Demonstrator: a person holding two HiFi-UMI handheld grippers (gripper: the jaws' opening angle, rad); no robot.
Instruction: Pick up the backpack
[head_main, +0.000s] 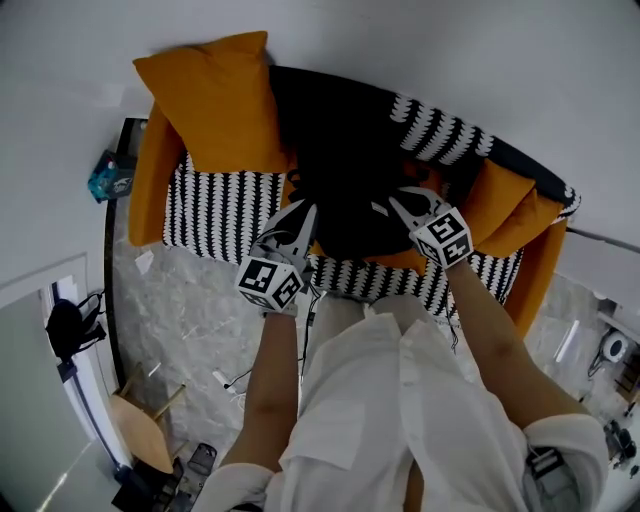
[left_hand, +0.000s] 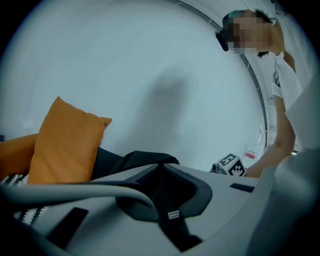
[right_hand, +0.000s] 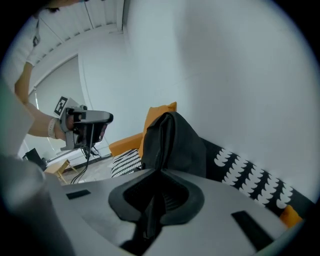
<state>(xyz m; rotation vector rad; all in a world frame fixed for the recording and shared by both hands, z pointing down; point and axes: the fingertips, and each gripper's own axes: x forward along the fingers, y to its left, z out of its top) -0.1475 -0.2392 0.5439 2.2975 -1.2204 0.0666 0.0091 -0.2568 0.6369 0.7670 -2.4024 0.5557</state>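
Left claw (head_main: 305, 218) and right claw (head_main: 402, 203), in the head view, both reach into the black backpack (head_main: 350, 215). It sits mid-seat on the orange sofa (head_main: 148, 170), over a black-and-white patterned throw (head_main: 215, 210). Left gripper view: the jaws are fully closed, pinching a black strap (left_hand: 172, 220) that bears a small label, and the bag's dark fabric bunches just beyond the tips. Right gripper view: these jaws are likewise pressed together, on a second dark strap running down between them, and the backpack rises to a peak directly ahead, drawn upward. I judge the grasp complete and the lift in hand. Whether the base has cleared the seat I cannot tell. The next move calls for raising both claws together and evenly, keeping the straps taut so that neither slips. Count: two claws, one backpack, two straps gripped, one sofa, one throw, one orange cushion (head_main: 215, 100) clearly loose.
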